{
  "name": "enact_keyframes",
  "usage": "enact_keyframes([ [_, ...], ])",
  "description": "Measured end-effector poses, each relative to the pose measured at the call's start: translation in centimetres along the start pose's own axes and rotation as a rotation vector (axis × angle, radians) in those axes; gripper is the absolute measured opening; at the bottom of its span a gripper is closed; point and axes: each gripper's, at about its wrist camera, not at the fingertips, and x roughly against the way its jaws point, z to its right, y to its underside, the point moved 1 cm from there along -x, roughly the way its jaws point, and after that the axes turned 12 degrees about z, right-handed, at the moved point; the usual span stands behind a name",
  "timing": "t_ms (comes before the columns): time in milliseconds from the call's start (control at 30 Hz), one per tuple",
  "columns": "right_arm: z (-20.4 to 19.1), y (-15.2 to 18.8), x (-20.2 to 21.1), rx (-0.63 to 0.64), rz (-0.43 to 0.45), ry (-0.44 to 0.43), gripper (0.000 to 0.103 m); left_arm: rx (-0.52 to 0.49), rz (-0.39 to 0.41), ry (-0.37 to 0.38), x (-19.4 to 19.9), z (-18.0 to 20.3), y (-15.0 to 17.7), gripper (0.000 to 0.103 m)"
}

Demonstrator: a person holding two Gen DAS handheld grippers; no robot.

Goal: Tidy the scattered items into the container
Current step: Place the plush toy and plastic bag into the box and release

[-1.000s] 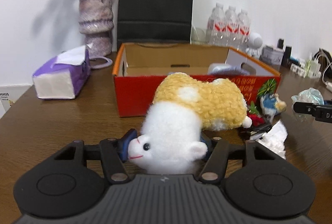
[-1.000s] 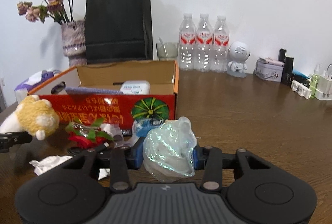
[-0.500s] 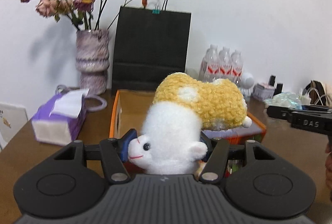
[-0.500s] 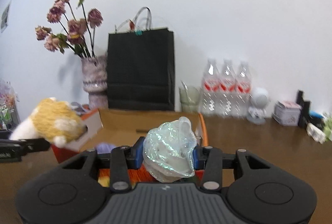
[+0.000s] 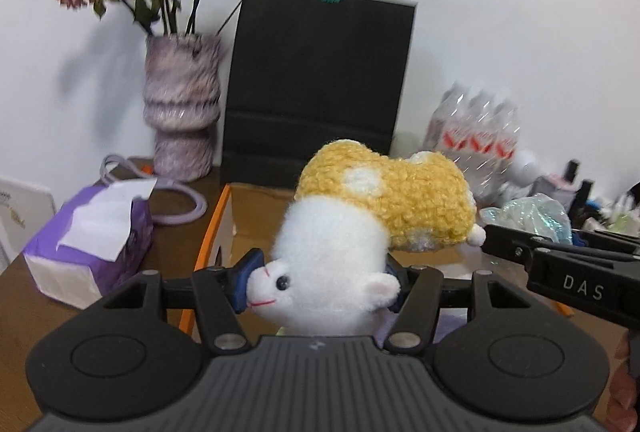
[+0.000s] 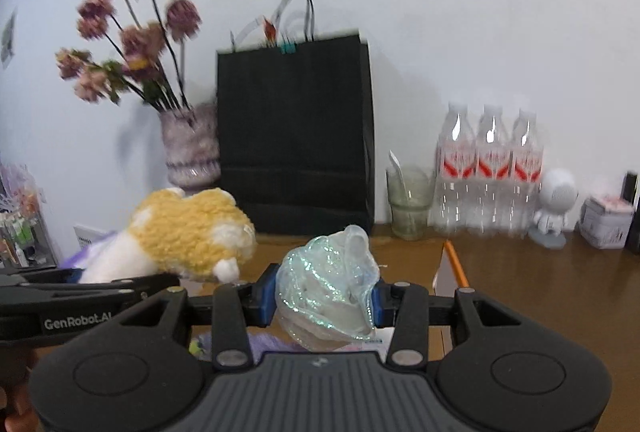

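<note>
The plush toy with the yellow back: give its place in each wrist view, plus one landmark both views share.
Left wrist: plush toy at centre, clamped in the left gripper.
Right wrist: plush toy at left, beside the right gripper.
Shared landmark: black paper bag against the wall.

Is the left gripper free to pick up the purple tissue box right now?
Probably not: the left gripper is already shut on the white and yellow plush toy, so the purple tissue box must wait.

A plain white wall (image 6: 440,12) stood behind a brown wooden table (image 6: 540,292). Along it sat a vase (image 5: 182,104) of dried flowers, a black bag (image 6: 296,128) and three bottles (image 6: 490,172).
</note>
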Motion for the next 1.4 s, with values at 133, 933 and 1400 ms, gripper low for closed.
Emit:
enact_keyframes([
  [133, 0.7, 1.3, -1.3, 0.003, -0.052, 0.024, 0.041, -0.006, -0.039, -0.016, -1.7, 0.5, 1.0, 0.061],
  [933, 1.9, 1.8, -2.5, -0.028, -0.152, 0.017, 0.103, -0.049, -0.065, -0.129, -1.7, -0.1, 1.7, 0.103],
  [1400, 1.3, 1.0, -1.5, -0.008, -0.138, 0.008, 0.103, -0.060, -0.043, -0.143, 0.1, -0.4, 1.2, 0.103],
])
